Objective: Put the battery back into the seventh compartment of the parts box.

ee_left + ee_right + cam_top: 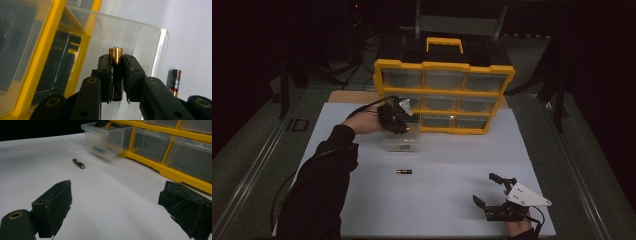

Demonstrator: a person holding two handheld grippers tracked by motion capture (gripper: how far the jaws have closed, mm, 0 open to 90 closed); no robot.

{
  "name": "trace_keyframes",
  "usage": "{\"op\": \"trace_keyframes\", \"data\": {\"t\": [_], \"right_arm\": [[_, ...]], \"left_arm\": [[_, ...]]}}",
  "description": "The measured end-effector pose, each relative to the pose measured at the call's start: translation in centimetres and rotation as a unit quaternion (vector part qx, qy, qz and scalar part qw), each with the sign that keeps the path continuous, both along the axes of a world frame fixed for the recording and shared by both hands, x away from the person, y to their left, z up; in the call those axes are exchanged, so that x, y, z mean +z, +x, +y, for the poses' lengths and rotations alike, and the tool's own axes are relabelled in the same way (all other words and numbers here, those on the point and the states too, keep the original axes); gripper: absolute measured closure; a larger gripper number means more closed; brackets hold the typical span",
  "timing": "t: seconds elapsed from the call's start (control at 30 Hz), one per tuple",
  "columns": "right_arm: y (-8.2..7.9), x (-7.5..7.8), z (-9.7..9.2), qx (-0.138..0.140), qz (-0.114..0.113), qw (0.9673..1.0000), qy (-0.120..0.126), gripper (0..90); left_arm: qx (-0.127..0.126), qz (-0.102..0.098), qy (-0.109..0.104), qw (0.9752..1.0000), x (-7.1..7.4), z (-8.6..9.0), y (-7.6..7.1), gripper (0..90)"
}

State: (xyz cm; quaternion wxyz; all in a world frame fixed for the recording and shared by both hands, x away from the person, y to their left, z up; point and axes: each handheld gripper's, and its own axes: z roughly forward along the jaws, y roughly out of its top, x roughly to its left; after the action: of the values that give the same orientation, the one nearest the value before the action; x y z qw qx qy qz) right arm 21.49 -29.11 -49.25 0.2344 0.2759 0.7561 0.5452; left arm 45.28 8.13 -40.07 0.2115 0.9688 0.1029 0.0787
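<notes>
One battery [116, 72] is clamped between the pads of the left gripper [395, 116], which is positioned directly above the clear drawer [402, 142] standing on the table [452, 165] just in front of the yellow organiser [444, 95]. In the left gripper view, the battery's long axis is aligned with the jaws, its gold-coloured end protruding beyond the fingertips toward the interior of the drawer; the body is black with a copper band. Release into the drawer is judged to require only a short descent, since the open top lies straight ahead of the jaws. Another battery [98, 150] is seen lying flat inside the drawer. A third battery [404, 171] lies on the table in front of the drawer, between it and the right gripper [496, 192], with its long axis parallel to the organiser's front. The right gripper is held wide apart and empty, well away from the drawer, so the left hand [364, 121] is the nearer one.
</notes>
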Motion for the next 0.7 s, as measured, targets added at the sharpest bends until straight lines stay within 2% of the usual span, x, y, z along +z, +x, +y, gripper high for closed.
{"op": "trace_keyframes", "data": {"t": [0.17, 0.27, 0.43, 0.47, 0.53, 0.67, 0.7], "right_arm": [[0.02, -0.02, -0.05, 0.000, 0.000, 1.0000, 0.000, 9.1], [0.02, -0.01, -0.09, 0.000, -0.001, 1.0000, 0.000, 9.1], [0.04, -0.02, -0.09, 0.000, 0.000, 1.0000, -0.001, 9.1], [0.04, -0.03, -0.07, 0.000, 0.001, 1.0000, -0.001, 9.1], [0.07, -0.09, 0.05, 0.001, 0.005, 1.0000, -0.003, 9.1], [0.05, -0.06, 0.08, 0.001, 0.004, 1.0000, -0.003, 9.1], [0.00, 0.01, -0.03, 0.000, 0.002, 1.0000, -0.002, 9.1]], "left_arm": [[0.002, 0.006, 0.010, 0.9999, -0.17, -0.26, 0.06, 75.5], [0.004, -0.001, 0.019, 0.9998, -0.16, -0.29, -0.02, 75.4], [0.005, -0.010, 0.009, 0.9999, 0.15, -0.10, -0.25, 75.4], [0.005, -0.017, 0.009, 0.9998, 0.20, -0.07, -0.31, 75.4], [0.003, -0.013, 0.015, 0.9998, 0.23, -0.09, -0.30, 75.5], [0.006, -0.010, 0.010, 0.9999, 0.29, -0.04, -0.35, 74.8], [0.015, -0.007, -0.005, 0.9998, 0.53, 0.20, -0.36, 72.7]]}}
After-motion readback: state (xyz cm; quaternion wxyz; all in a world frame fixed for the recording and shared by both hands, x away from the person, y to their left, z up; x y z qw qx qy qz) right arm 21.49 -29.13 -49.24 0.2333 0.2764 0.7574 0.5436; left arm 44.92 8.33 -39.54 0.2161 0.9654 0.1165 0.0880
